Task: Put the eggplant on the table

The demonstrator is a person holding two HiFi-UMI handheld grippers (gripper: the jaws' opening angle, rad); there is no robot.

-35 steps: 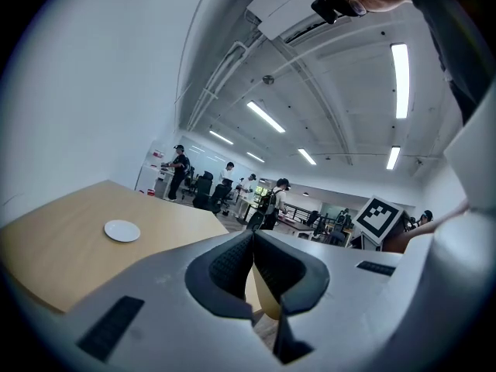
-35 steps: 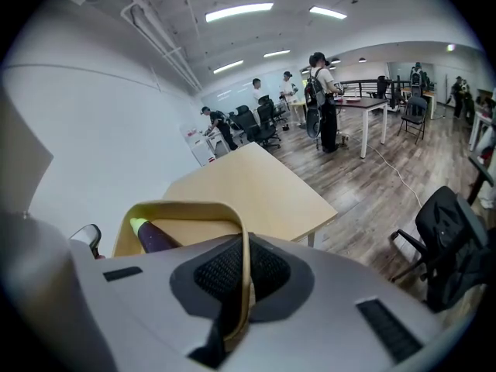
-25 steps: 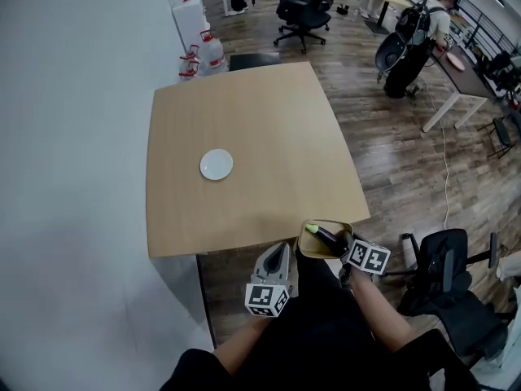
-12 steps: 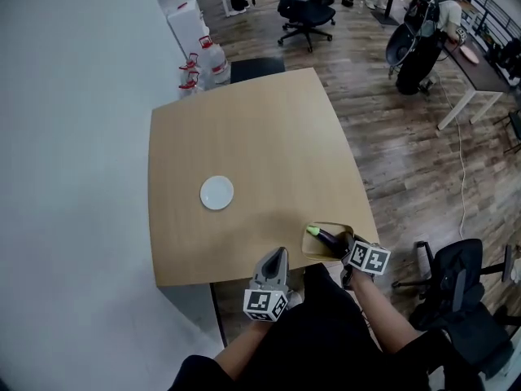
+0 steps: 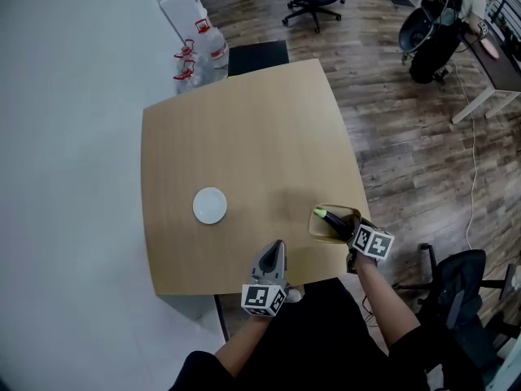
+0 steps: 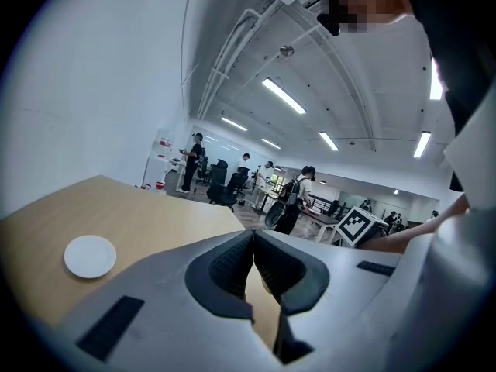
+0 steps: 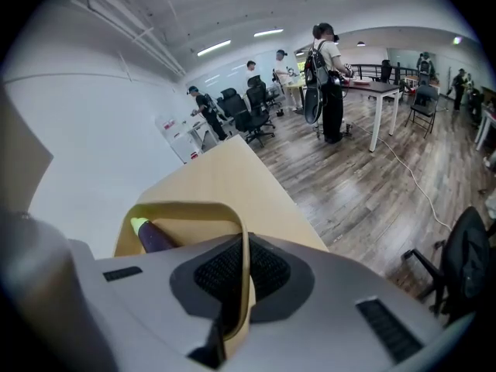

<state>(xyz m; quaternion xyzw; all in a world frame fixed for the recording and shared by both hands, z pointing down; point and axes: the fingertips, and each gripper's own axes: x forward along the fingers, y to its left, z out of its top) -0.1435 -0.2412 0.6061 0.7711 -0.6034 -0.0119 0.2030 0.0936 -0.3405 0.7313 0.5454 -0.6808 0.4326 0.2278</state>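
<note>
A dark purple eggplant [image 5: 332,221] with a green stem end lies in a tan wooden bowl [image 5: 316,230]. My right gripper [image 5: 352,230] is shut on the bowl's near rim and holds it over the near right part of the light wooden table [image 5: 244,129]. In the right gripper view the rim [image 7: 186,208] runs between the jaws of that gripper [image 7: 244,263], and the eggplant [image 7: 155,240] peeks out behind it. My left gripper [image 5: 277,248] is at the table's near edge, shut and empty; its closed jaws [image 6: 252,242] show in the left gripper view.
A small white plate [image 5: 210,205] [image 6: 90,256] rests on the table's left half. A black chair [image 5: 258,55] is tucked in at the far side, with water jugs [image 5: 195,59] by the wall. Another black office chair [image 5: 460,287] stands at the near right, and people at desks beyond.
Both grippers have moved forward from off the near edge to over the table. The bowl with the eggplant went with the right gripper and is now above the tabletop.
</note>
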